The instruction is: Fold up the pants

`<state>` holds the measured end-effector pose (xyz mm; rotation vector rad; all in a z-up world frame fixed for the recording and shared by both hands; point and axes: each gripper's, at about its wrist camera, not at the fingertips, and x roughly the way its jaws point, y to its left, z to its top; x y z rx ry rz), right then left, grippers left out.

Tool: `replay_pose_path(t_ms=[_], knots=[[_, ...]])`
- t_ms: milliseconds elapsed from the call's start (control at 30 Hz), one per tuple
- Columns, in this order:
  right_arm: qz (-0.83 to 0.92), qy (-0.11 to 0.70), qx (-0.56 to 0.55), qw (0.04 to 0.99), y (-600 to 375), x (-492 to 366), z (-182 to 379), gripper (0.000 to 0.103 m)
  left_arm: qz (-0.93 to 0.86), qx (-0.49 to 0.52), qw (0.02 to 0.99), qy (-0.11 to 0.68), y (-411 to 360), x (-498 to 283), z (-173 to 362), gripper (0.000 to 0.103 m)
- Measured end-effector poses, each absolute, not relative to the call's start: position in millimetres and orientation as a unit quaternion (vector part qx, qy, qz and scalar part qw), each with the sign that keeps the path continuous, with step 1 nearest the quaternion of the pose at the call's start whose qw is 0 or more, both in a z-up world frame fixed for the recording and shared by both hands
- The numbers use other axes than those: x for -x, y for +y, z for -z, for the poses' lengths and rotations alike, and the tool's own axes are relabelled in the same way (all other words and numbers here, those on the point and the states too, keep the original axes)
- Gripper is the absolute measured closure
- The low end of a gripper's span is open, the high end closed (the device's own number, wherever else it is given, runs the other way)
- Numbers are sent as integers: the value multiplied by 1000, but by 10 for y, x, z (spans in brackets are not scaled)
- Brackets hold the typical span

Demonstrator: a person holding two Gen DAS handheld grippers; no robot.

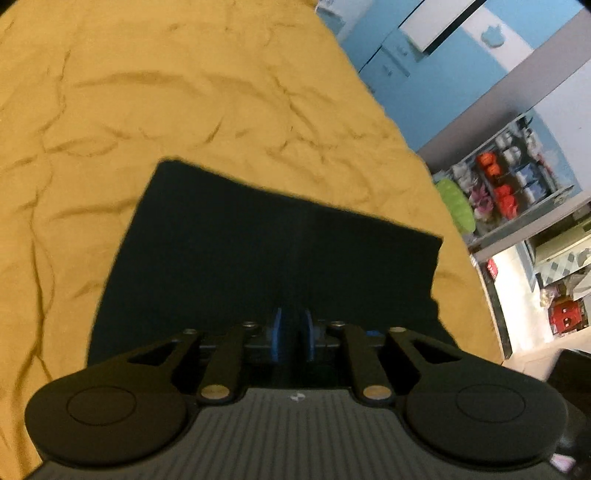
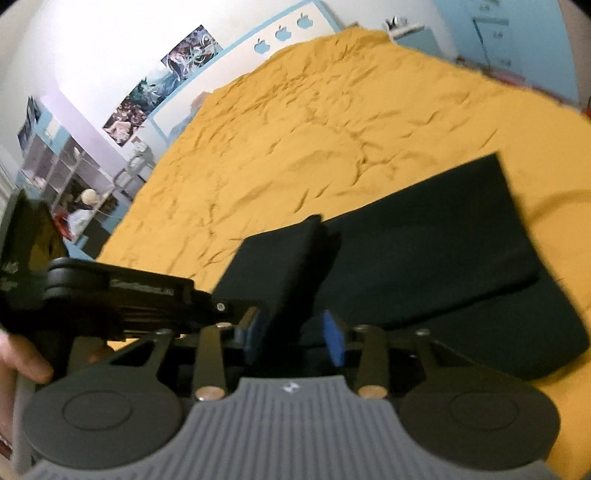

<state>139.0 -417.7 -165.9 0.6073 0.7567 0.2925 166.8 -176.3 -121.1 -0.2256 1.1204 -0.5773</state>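
Dark folded pants (image 1: 258, 240) lie on a wrinkled yellow bedsheet (image 1: 147, 92). My left gripper (image 1: 292, 332) hovers low over their near edge. Its blue pads stand a narrow gap apart with dark cloth in the gap, and I cannot tell whether they press on it. In the right wrist view the pants (image 2: 424, 240) stretch off to the right. A raised fold (image 2: 291, 258) stands up between the pads of my right gripper (image 2: 293, 336). That fold leans on the left pad and clear space shows beside the right pad, so the jaws are open. The left gripper's body (image 2: 122, 295) sits just left, held by a hand (image 2: 22, 362).
The yellow sheet (image 2: 332, 110) covers the whole bed. A blue wardrobe (image 1: 406, 74) and a shelf with red items (image 1: 498, 184) stand beyond the bed's right edge. Another shelf unit (image 2: 66, 177), posters (image 2: 166, 85) and a blue headboard (image 2: 280, 33) line the far wall.
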Motion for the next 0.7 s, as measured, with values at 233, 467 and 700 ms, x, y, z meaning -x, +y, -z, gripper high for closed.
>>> replay_pose_path(t_ms=[233,467,700], knots=[[-155,407,-328,838,-3970,-1716,1907,72,239,85,833,491,-1495,-1663,970,84],[-156,388,-334,845,-3917,-1734,1748,100,218,93,844,480,-1282,-1644,890,84],[-194,349,-303,865,-4126,-1709,937,100,215,97,860,453,-1179,-1605,728,84]])
